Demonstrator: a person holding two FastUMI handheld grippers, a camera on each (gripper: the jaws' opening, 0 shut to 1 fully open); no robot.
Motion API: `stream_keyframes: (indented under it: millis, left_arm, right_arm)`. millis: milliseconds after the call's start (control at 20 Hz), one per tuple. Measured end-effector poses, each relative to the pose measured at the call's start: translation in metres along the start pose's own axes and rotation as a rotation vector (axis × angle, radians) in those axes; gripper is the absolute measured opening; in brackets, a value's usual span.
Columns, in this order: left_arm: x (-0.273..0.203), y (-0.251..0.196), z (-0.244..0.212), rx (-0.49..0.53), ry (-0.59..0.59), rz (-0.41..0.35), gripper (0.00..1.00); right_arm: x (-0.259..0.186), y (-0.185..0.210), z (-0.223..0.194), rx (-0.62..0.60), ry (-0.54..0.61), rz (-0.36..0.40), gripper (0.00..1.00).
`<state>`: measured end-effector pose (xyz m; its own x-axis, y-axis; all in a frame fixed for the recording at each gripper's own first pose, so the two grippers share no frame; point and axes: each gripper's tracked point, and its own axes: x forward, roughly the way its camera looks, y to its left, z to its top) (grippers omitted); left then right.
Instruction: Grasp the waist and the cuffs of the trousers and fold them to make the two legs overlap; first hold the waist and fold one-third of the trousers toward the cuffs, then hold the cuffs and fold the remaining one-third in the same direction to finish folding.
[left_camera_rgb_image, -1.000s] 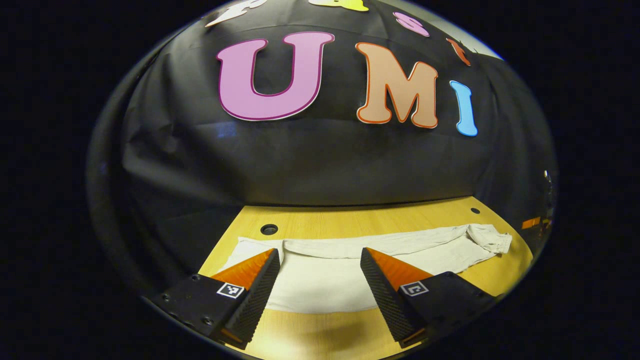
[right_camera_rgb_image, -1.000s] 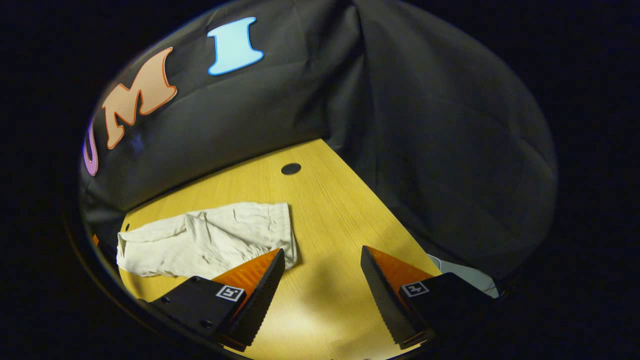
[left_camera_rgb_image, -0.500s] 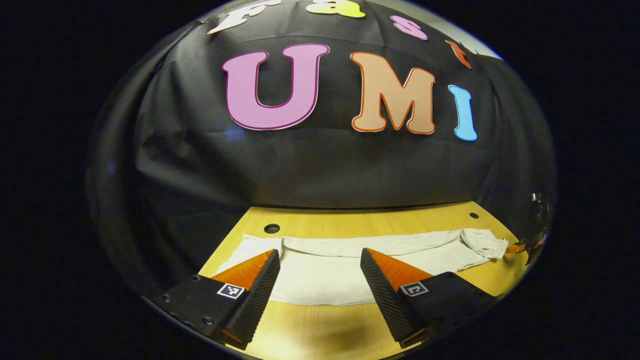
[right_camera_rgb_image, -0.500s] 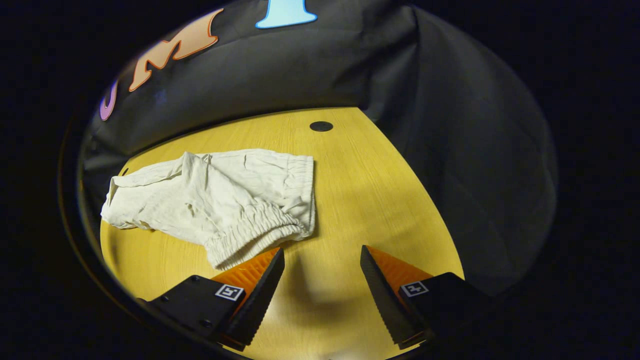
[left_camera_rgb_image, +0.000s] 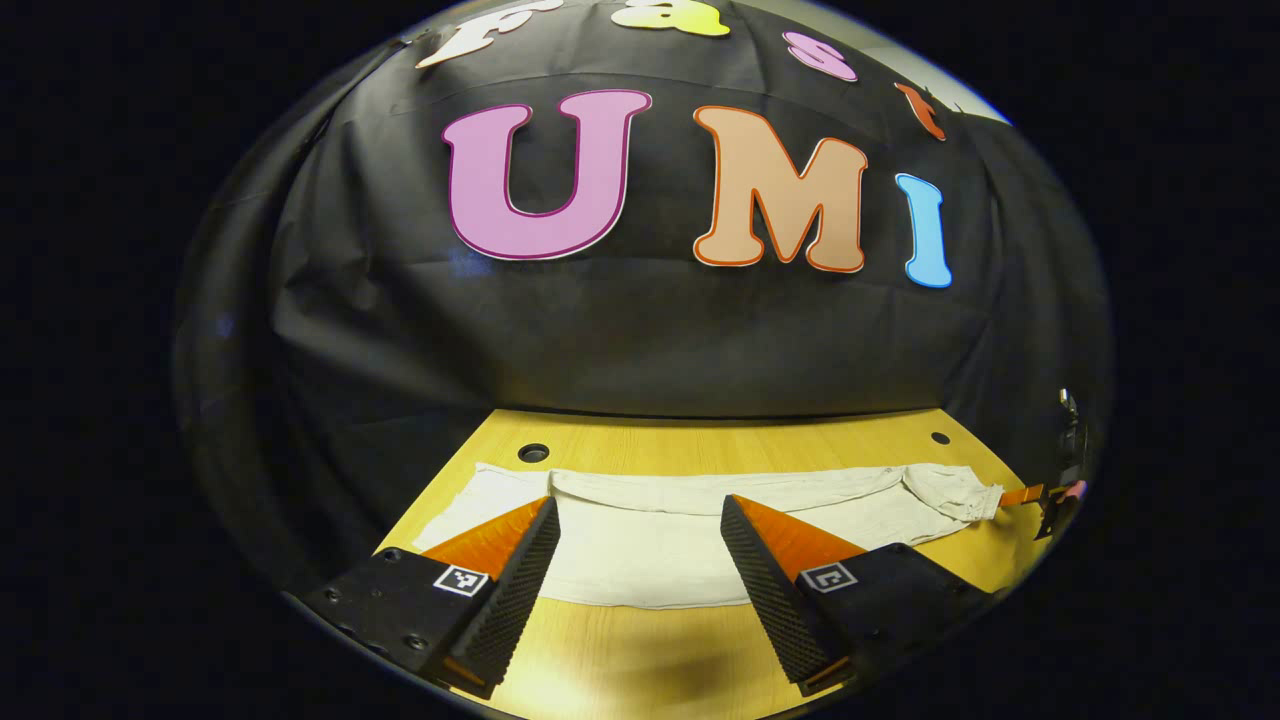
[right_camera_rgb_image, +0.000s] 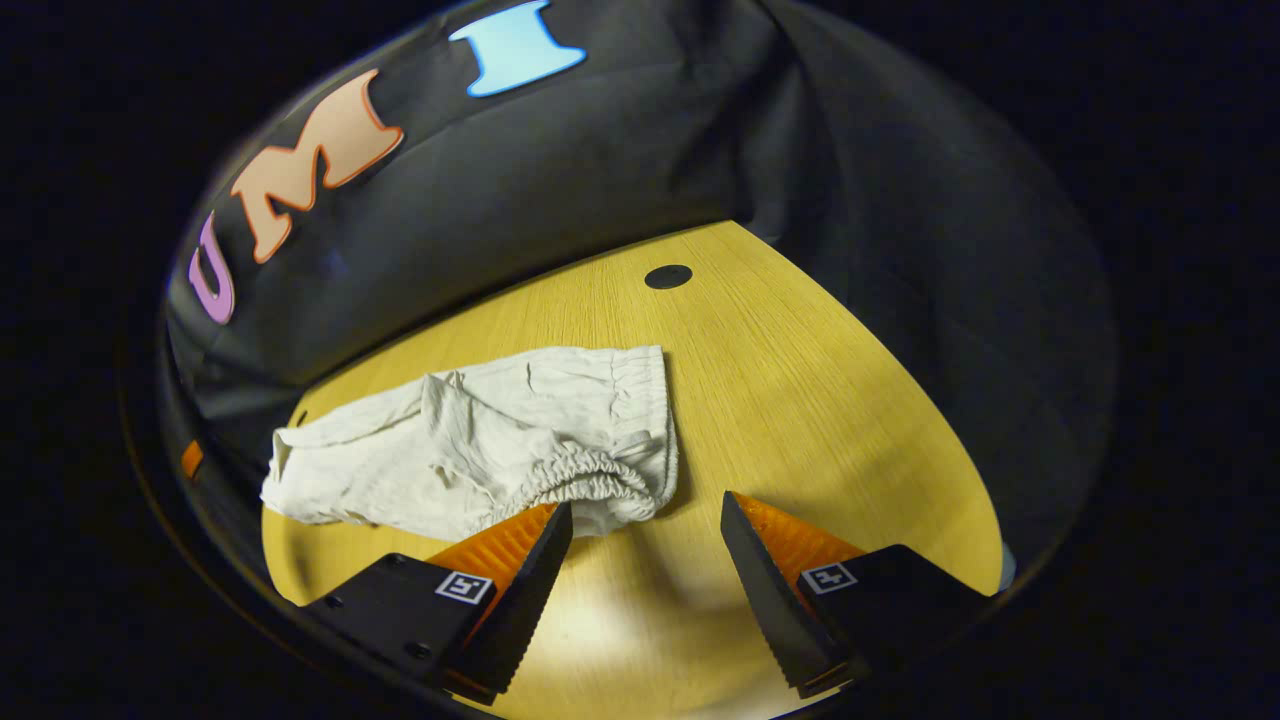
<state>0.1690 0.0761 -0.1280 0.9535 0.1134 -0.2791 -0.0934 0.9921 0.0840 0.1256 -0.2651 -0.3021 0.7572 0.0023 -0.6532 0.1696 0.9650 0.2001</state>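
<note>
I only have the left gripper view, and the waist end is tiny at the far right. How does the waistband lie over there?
Observer: In the right gripper view the elastic waistband is gathered and puckered, on the near edge of the trousers, facing the right gripper.
Operator: Is that gripper on it yet?
Observer: No. Its fingers stand open above the table, and the waistband is not clamped; it lies just ahead of one finger.
Operator: Is the cloth flat at that end?
Observer: No. It is creased, with a raised ridge running back from the waistband.
</note>
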Motion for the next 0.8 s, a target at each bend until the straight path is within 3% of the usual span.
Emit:
stream_keyframes:
  millis: [400, 500, 700, 750, 800]
  left_arm:
    - [0.001, -0.001, 0.003, -0.007, -0.023, 0.004, 0.96]
    - [0.001, 0.0, 0.005, -0.014, -0.03, 0.009, 0.96]
    - [0.002, 0.002, 0.006, -0.011, -0.042, 0.027, 0.96]
    - [0.002, 0.003, 0.006, -0.012, -0.042, 0.029, 0.96]
    - [0.003, 0.003, 0.006, -0.017, -0.042, 0.031, 0.96]
  right_arm:
    - [0.022, 0.018, 0.001, 0.197, 0.021, 0.087, 0.93]
    - [0.03, 0.018, -0.008, 0.224, 0.048, 0.08, 0.65]
    - [0.036, 0.015, -0.006, 0.298, 0.036, 0.071, 0.34]
    - [0.033, 0.014, -0.004, 0.317, 0.031, 0.067, 0.33]
    - [0.032, 0.013, 0.001, 0.332, 0.014, 0.06, 0.21]
